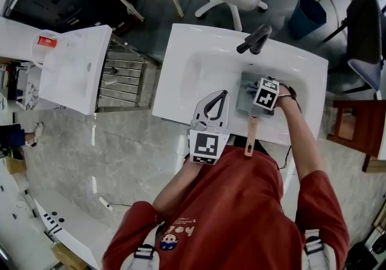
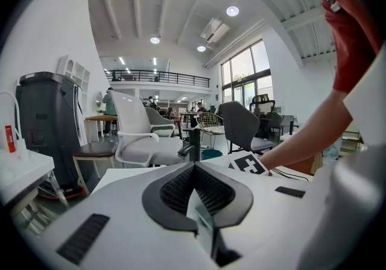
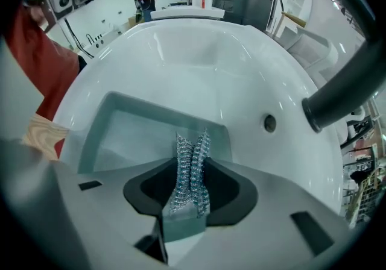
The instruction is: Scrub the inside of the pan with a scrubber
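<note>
While left tongs (image 2: 194, 166) sit closed and empty, right tongs (image 3: 192, 142) pinch scrubber (image 3: 189, 173) above pan (image 3: 134, 133).

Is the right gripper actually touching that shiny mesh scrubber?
Touching. In its own view, the right gripper is pinched shut on the scrubber.

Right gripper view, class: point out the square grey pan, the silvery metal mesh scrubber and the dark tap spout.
square grey pan (image 3: 136, 136), right gripper view, on its bare floor.
silvery metal mesh scrubber (image 3: 192, 169), right gripper view, on its middle strands.
dark tap spout (image 3: 344, 97), right gripper view, near its outlet end.
</note>
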{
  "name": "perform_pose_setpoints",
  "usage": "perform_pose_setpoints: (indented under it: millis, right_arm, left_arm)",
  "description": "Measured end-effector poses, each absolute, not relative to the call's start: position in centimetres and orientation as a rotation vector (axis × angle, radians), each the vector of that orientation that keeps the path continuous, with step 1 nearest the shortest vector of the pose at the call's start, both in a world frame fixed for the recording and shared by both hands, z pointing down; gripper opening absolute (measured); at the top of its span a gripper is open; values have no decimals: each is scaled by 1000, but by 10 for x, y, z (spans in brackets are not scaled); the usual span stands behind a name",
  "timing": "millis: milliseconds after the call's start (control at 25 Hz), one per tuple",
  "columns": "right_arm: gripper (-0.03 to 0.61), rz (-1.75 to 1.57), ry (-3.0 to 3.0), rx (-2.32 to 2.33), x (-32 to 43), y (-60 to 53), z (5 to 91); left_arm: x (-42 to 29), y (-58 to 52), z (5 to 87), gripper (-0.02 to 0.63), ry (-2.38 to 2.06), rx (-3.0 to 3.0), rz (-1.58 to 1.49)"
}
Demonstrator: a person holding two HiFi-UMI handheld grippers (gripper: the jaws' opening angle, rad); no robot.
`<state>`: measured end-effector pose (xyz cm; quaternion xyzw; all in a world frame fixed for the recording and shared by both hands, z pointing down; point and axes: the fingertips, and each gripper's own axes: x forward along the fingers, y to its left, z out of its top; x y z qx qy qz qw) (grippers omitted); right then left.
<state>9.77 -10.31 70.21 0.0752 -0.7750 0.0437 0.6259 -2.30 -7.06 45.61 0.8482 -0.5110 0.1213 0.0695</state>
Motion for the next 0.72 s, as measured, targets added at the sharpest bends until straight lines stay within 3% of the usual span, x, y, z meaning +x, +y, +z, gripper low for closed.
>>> perform_pose_setpoints:
  millis: [720]
  right_arm:
    - [143,-30,-1754,279,101,-123,721]
  left_arm:
    - [-27,-68,458,9,-1545,2542,370]
